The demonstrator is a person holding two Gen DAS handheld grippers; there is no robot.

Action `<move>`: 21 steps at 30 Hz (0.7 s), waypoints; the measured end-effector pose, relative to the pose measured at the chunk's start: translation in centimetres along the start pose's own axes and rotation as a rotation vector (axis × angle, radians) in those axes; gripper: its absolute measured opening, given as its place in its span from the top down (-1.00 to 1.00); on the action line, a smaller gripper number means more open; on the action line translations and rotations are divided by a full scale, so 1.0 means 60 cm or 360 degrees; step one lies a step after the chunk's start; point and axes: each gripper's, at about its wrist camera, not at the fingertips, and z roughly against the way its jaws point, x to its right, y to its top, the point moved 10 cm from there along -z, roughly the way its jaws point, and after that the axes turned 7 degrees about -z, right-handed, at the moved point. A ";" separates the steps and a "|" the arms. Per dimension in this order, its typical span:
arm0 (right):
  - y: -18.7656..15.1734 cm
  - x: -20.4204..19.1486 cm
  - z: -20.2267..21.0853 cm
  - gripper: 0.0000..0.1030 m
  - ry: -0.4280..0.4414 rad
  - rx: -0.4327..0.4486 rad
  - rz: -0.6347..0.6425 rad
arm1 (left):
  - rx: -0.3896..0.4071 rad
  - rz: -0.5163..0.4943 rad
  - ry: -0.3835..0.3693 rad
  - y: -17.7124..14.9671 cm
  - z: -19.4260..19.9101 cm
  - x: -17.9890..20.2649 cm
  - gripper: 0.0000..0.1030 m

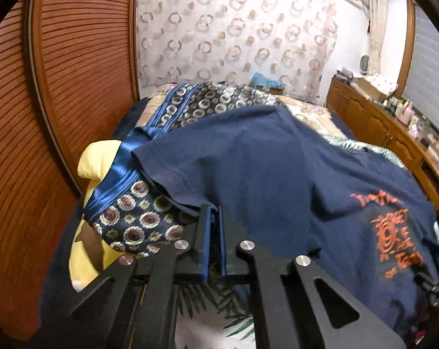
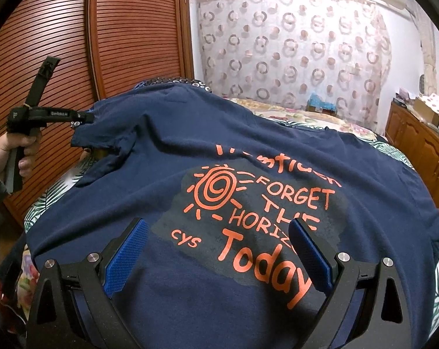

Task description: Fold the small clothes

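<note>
Early going: the navy T-shirt (image 2: 248, 174) lies spread print-up across the bed (image 2: 306, 116), no fold made yet. The left claw (image 2: 84, 117) is clamped on a sleeve edge; the right claw (image 2: 219, 250) hovers wide open over the print.

A louvered wooden wardrobe (image 1: 74, 72) is seen at left, a ring-patterned curtain (image 1: 234, 29) at the far wall, a yellow pillow (image 1: 98, 157) and a cluttered wooden dresser (image 1: 394, 133) at right.
</note>
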 end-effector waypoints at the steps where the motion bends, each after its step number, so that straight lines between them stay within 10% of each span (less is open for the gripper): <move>1: -0.001 -0.001 0.000 -0.90 -0.0001 0.0001 0.0001 | 0.0014 -0.0006 -0.0007 0.008 0.004 0.005 0.91; 18: -0.002 0.006 0.002 -0.90 0.0004 0.0007 -0.0015 | 0.0116 -0.0473 -0.0232 0.118 0.043 0.274 0.92; 21: -0.003 0.011 0.001 -0.90 0.0010 0.0004 -0.0029 | 0.0126 -0.0506 -0.0284 0.106 0.051 0.304 0.65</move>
